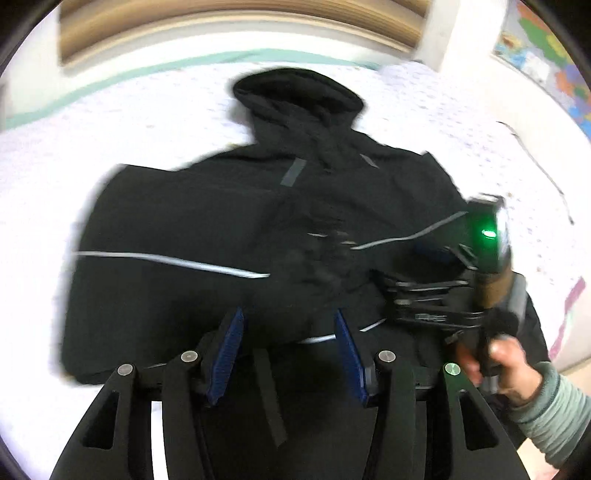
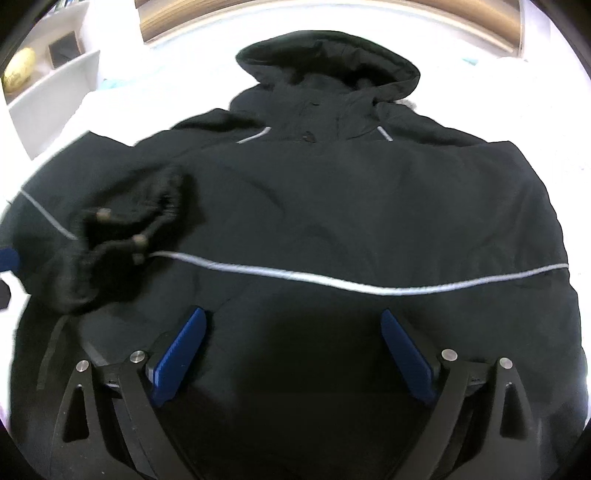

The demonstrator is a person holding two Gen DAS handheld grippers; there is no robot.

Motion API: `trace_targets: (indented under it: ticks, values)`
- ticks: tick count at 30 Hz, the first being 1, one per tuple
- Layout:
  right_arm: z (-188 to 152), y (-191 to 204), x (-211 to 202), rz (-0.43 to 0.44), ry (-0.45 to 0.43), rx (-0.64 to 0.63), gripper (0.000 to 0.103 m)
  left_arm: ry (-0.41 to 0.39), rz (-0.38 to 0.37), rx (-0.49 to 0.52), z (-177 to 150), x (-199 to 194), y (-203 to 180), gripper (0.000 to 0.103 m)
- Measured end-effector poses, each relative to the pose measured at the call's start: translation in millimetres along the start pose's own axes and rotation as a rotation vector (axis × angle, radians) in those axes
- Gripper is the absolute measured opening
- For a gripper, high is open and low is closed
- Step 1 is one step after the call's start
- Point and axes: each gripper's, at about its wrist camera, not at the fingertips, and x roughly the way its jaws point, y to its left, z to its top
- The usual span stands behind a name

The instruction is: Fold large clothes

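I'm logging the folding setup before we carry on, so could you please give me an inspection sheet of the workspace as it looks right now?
Surface: white bedcover, bare around the garment.
Job's things: black hooded jacket lies flat, hood at the far end; one sleeve cuff is folded in across the body; a pale reflective stripe crosses it.
Clutter: nothing seen on the bed.
Grippers: left gripper open over the hem, nothing between the pads; right gripper open above the lower body, empty; a hand in a ribbed sleeve holds its handle.
Cables: thin dark cord on the cover at the right.
Surroundings: wooden headboard, white shelves, coloured map.
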Motion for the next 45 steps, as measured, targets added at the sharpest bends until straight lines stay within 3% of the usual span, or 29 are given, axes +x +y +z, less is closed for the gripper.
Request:
trace_targets:
  ticks: [4,8,10,12,15,19,21,27,33,36,39,43,45]
  values:
    - [10,19,-13,0.191,0.016,0.083,0.097,-0.018,0.05,-0.049,11,-45,23,0.052]
    - [24,50,2,0.252,0.046,0.11,0.096,-0.096,0.095,-0.086,19,-71,33,0.052]
    - [29,60,15,0.233,0.069,0.13,0.084,-0.107,0.076,-0.112,17,-70,36,0.052]
    - [33,64,22,0.28,0.077,0.137,0.043,-0.096,0.067,-0.131,17,-62,38,0.052]
    - [38,63,2,0.212,-0.002,0.091,0.033,-0.092,0.098,-0.15,21,-44,42,0.052]
    - [52,37,-55,0.13,-0.149,0.044,0.032,-0.11,0.095,-0.18,30,-33,53,0.052]
    - [60,16,-75,0.108,-0.186,0.053,0.031,-0.121,0.069,-0.191,34,-27,52,0.052]
    - [75,-65,-119,-0.076,-0.25,0.052,0.031,-0.098,0.046,-0.155,51,17,23,0.052]
    - [63,-118,-96,-0.208,-0.185,0.042,0.032,-0.034,-0.016,-0.162,53,79,3,0.052]
    - [47,-131,-60,-0.254,-0.104,0.034,0.032,0.007,0.015,-0.134,46,110,-5,0.052]
    - [29,-141,-24,-0.291,-0.031,0.026,0.033,-0.002,0.043,-0.11,38,122,-8,0.052]
    - [24,-143,-19,-0.295,0.018,0.023,0.039,0.007,0.043,-0.098,38,121,-7,0.052]
    - [30,-145,-36,-0.328,0.0,0.041,0.054,0.0,0.036,-0.097,40,112,-7,0.052]
